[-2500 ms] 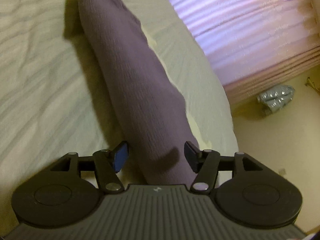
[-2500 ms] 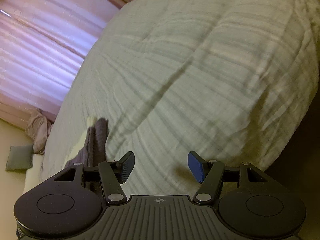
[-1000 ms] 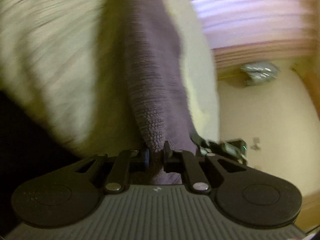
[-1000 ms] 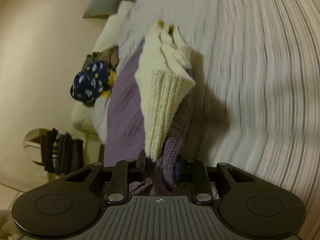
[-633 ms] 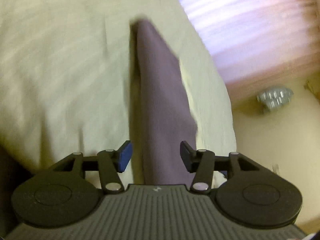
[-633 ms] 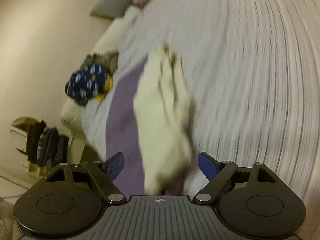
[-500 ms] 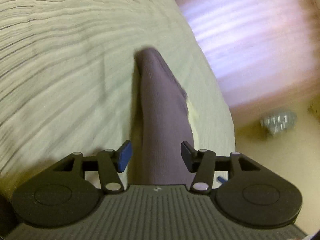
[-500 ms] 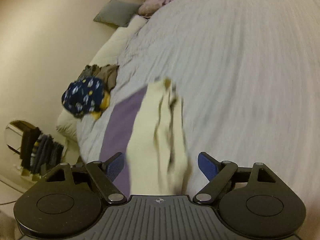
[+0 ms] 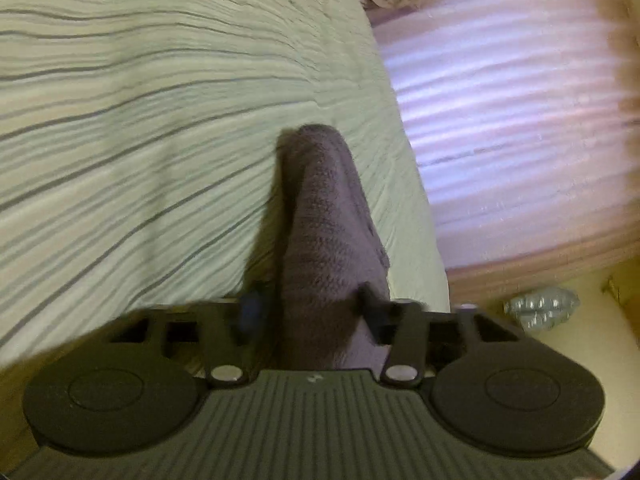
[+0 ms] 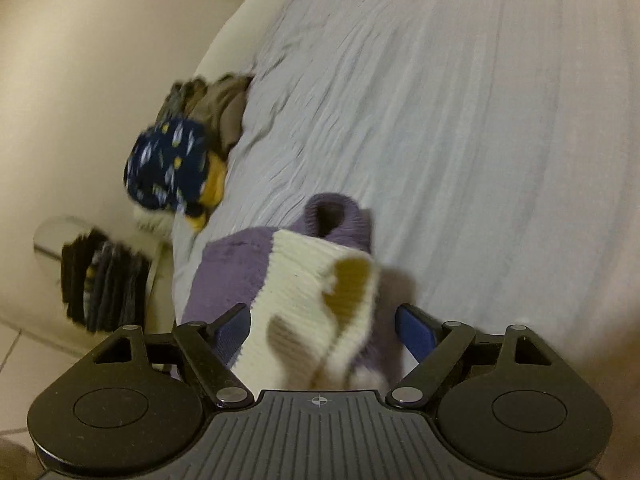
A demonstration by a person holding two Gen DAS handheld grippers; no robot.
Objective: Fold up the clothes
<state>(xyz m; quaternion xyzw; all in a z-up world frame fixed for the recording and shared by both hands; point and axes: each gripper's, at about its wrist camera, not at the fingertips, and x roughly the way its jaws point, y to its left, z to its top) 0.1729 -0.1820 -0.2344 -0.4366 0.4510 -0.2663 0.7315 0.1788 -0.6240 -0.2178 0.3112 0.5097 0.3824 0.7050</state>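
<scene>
A: What is taking up most of the view?

B: The striped bedspread is filling both views, with the pink curtain hanging beyond its edge.

A: And the clothes?

B: The purple knit garment is lying on the bedspread near its edge, running out between the fingers of the left gripper. From the right wrist view its cream ribbed part is sitting on top, between the fingers of the right gripper.

A: Are the claws gripping it?

B: No, both are standing released, fingers spread to either side of the knit.

A: Anything else?

B: A navy patterned bundle is resting at the bedspread's far edge, beside a brown garment.
</scene>
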